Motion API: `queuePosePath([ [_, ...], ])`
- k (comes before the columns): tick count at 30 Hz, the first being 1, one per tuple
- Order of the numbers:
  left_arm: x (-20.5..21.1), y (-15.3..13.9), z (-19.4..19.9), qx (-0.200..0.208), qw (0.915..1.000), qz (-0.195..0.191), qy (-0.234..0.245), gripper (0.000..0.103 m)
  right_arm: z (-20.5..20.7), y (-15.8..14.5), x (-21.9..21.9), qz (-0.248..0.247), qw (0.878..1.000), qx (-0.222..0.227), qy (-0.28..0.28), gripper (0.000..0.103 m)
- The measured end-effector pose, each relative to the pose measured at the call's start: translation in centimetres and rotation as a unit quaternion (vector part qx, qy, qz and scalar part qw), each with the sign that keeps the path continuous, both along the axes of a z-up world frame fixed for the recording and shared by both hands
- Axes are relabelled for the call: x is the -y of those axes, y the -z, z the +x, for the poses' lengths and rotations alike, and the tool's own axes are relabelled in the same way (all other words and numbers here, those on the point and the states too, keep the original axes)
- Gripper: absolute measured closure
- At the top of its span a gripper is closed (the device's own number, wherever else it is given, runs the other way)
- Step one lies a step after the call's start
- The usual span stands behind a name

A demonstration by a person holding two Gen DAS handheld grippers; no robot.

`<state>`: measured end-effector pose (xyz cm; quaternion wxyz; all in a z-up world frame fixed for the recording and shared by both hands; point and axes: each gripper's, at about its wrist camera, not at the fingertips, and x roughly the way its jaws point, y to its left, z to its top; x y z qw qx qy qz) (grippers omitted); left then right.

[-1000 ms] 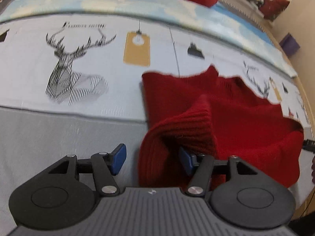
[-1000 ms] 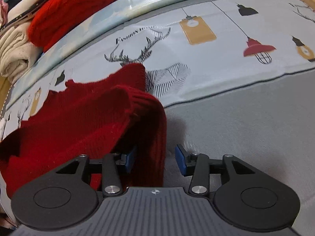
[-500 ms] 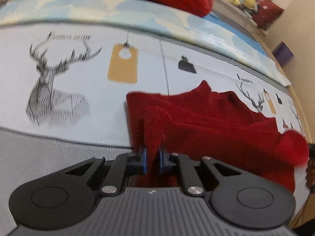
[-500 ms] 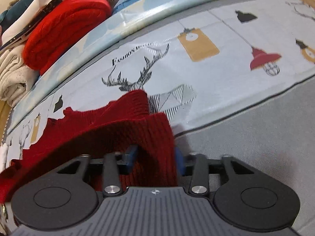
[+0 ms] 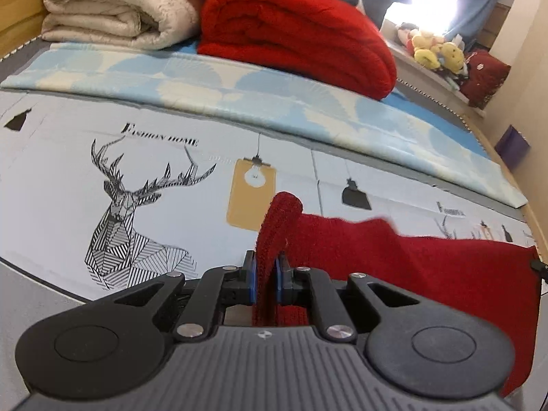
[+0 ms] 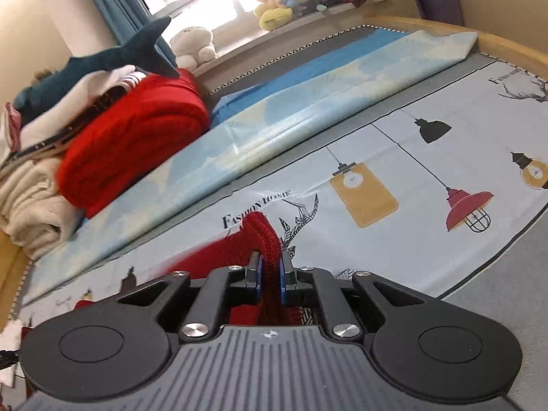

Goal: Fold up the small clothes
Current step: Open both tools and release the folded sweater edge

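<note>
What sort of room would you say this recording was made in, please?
Most likely a bedroom. The red garment is being handled on a printed bed sheet, folded blankets are stacked at the far side, and plush toys sit on the window ledge beside a curtain.

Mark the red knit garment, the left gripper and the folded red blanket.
red knit garment (image 5: 428,263), left wrist view, flat body.
left gripper (image 5: 265,274), left wrist view, between the fingertips.
folded red blanket (image 5: 294,30), left wrist view, top fold.

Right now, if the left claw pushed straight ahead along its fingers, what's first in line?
Beyond the red knit garment that the left claw already pinches, the deer-and-lamp printed sheet looks first, near the yellow lamp print. The folded red blanket lies farther back; depth is unclear.
</note>
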<state>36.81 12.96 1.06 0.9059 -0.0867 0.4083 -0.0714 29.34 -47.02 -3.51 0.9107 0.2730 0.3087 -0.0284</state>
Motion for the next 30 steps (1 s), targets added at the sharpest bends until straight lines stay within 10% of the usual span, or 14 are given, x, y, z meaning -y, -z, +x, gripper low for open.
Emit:
queuePosePath([
  [11,0.6,4.0,0.6,-0.07,0.996,0.055,0.012,0.087,2.9,5.1,-1.4,-0.052,0.99,-0.134,-0.004,0.092],
  [18,0.8,-0.8,-1.9,-0.042,0.9977,0.053,0.005,0.059,0.2,1.0,-1.7,-0.086,0.991,-0.103,0.021,0.068],
  [25,3.0,-6.1,-7.4,-0.037,0.9929,0.09,0.069,0.053,-4.6,-4.8,-3.6,-0.083,0.994,-0.047,-0.059,0.057],
  [30,4.8,-1.8,-10.9,-0.074,0.985,0.104,0.115,0.064,-8.2,-3.8,-8.3,-0.153,0.973,-0.06,-0.161,0.057],
])
